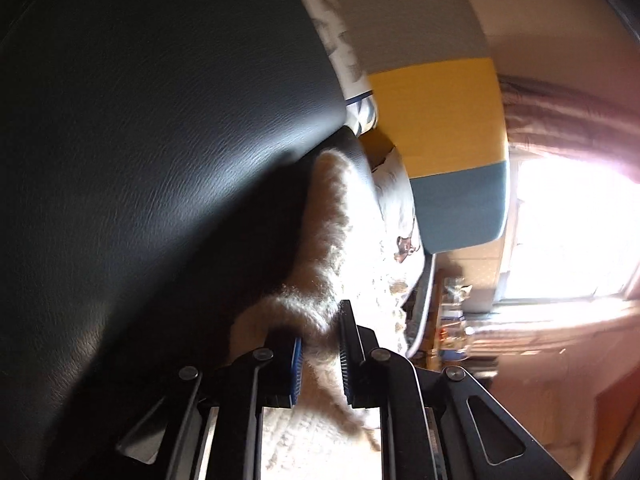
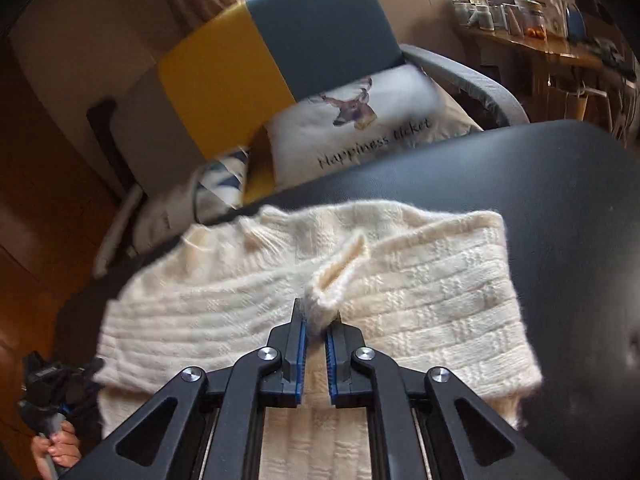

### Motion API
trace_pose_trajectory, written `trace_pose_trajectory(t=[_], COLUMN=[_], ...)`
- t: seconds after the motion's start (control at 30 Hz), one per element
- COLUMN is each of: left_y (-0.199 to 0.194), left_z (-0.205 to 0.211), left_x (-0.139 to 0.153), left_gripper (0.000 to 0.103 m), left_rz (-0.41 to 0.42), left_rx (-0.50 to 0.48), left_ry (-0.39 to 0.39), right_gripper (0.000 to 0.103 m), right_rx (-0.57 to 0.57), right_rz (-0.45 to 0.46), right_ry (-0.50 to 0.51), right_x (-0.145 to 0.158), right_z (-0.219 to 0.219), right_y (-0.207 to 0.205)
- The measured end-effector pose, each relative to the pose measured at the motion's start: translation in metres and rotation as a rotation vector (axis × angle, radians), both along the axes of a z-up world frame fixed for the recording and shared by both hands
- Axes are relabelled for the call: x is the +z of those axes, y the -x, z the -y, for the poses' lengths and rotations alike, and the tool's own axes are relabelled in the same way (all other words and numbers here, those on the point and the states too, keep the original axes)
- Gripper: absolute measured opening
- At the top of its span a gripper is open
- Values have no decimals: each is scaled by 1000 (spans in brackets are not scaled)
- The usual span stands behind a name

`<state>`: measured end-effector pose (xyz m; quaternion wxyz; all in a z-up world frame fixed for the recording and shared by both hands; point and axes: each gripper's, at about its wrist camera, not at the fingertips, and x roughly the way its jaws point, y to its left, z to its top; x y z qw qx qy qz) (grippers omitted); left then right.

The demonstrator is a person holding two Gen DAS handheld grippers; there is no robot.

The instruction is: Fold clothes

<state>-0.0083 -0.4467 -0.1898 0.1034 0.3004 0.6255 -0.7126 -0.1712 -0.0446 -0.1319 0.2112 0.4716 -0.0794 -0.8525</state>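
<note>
A cream cable-knit sweater [image 2: 248, 296] lies spread across a black leather-look tabletop [image 2: 520, 184], its ribbed body running left to right just ahead of the right gripper [image 2: 318, 316]. That black two-finger gripper with blue-edged pads has its jaws nearly together, pinching a raised fold of the knit that stands up in a loop directly beyond the fingertips; the rest of the garment lies flat on either side and passes beneath the gripper's frame. At the lower left of the right wrist view, a person's hand [image 2: 56, 450] holds the handle of the left gripper at the sweater's left edge. Seen from its own tilted camera, the left gripper [image 1: 322, 330] is narrowly parted, its pads pressed on a fuzzy bunch of the same sweater [image 1: 332, 216], which trails away from the fingertips along the dark tabletop [image 1: 160, 120]. Beyond the table stands a chair with a grey, yellow and teal panelled back [image 2: 256, 60], holding a white cushion printed with a deer head [image 2: 360, 120].
</note>
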Motion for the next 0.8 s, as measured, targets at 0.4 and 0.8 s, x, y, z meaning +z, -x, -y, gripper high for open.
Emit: trace_pose_trajectory(t=[0.4,0.8], left_y=[-26,29], left_z=[14,61], left_x=[6,17], left_gripper=[27,42], left_rz=[-11,73], left_rx=[-130,-172], left_ry=[-38,115], right_gripper=[19,22], right_rx=[-108,173], right_rz=[28,-53], right_ry=[69,-29], right_x=[-15,15], right_z=[-52,46], right_y=[-7,-5])
